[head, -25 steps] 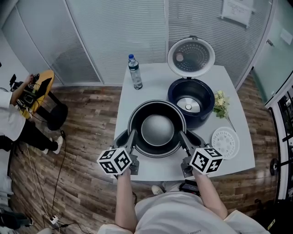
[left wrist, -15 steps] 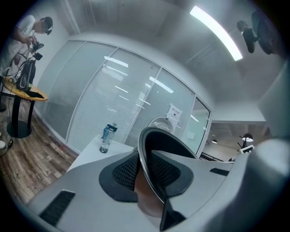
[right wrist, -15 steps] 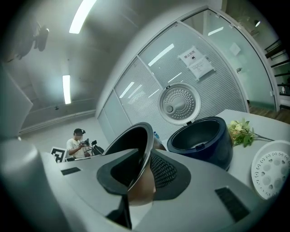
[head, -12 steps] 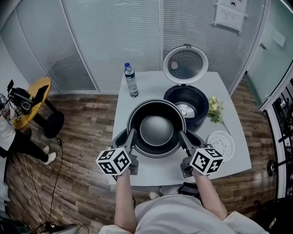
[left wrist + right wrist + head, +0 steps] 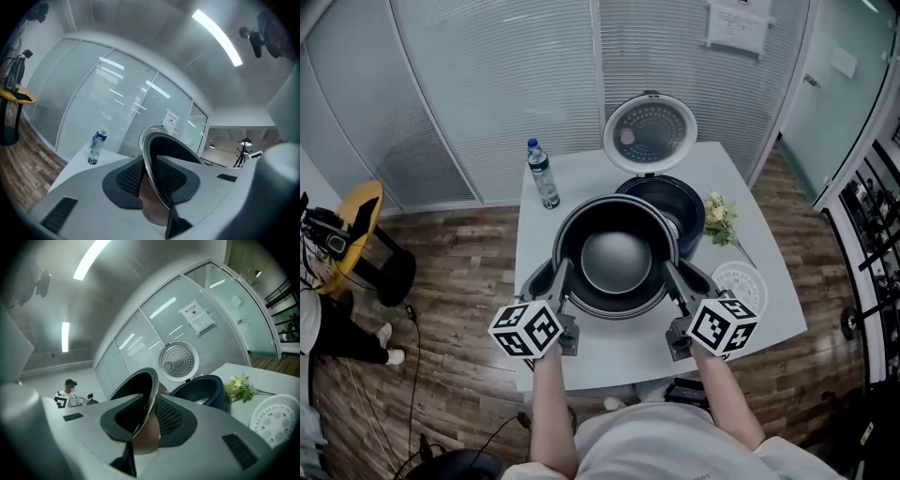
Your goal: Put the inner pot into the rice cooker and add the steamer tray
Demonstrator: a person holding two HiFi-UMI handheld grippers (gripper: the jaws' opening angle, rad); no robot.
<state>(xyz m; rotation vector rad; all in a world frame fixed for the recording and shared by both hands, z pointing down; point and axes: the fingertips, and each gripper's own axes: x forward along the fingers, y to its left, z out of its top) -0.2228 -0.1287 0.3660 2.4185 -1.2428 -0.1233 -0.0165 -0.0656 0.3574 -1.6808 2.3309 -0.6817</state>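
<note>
In the head view, the pot (image 5: 616,253) hides the near half of the rice cooker (image 5: 686,204) and the tabletop (image 5: 609,345) under it. The right gripper (image 5: 671,275) covers the steamer tray (image 5: 746,279) at its near edge. A person (image 5: 317,323) is cut off at the left edge. Print on the wall sheet (image 5: 738,23) is too small to read.

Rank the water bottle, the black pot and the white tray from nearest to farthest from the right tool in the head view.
1. Black pot, held by the right tool.
2. White tray, on the right.
3. Water bottle, far left corner.
</note>
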